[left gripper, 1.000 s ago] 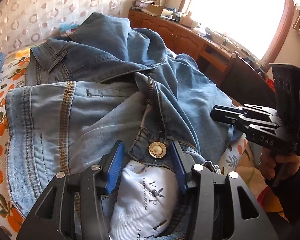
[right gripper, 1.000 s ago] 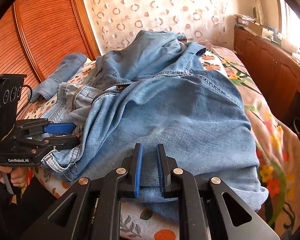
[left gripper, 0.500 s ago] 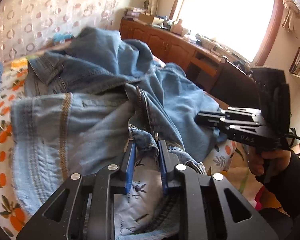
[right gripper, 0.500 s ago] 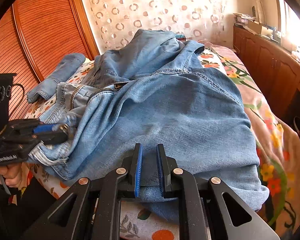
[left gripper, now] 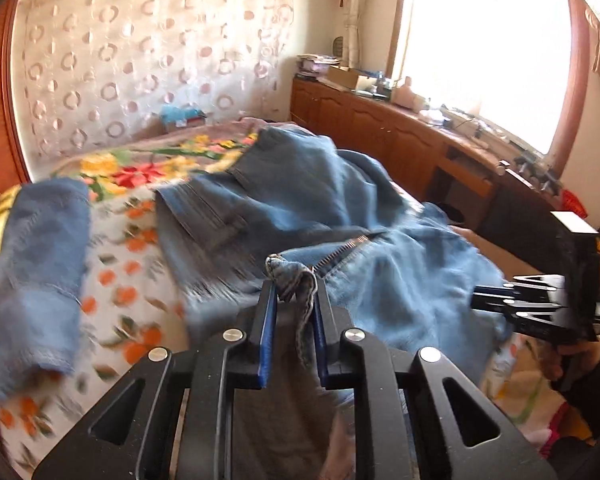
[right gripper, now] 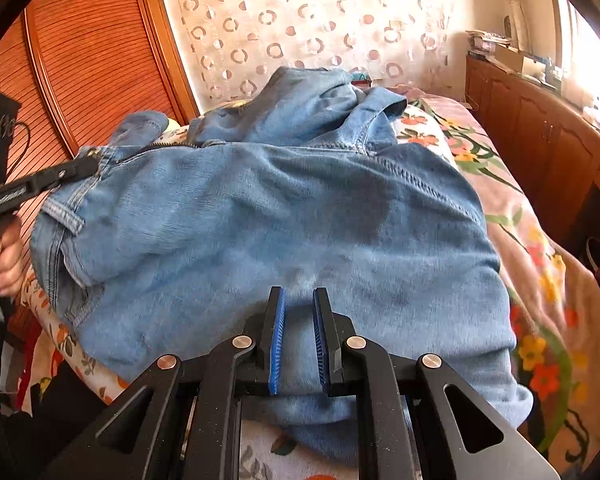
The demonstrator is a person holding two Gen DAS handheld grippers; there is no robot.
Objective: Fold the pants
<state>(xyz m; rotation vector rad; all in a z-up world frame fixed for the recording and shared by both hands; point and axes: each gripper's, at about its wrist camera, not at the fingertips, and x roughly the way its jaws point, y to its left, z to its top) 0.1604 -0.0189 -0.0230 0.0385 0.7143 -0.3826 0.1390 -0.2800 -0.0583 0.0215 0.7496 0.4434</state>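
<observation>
The light-blue denim pants [right gripper: 284, 220] lie heaped on the floral-print bedspread [right gripper: 540, 280], the left gripper [left gripper: 294, 304] clamped on their waistband edge and the right gripper [right gripper: 299, 320] pinching a fold.

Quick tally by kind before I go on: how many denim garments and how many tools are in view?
Denim garments: 2, the light blue denim jeans and a separate folded blue denim piece.
Black two-finger tools: 2, left tool, right tool.
Total: 4.

I see a flower-print bed [right gripper: 548, 280] carrying rumpled jeans [right gripper: 284, 232], with another denim piece [left gripper: 36, 264] lying left.
</observation>
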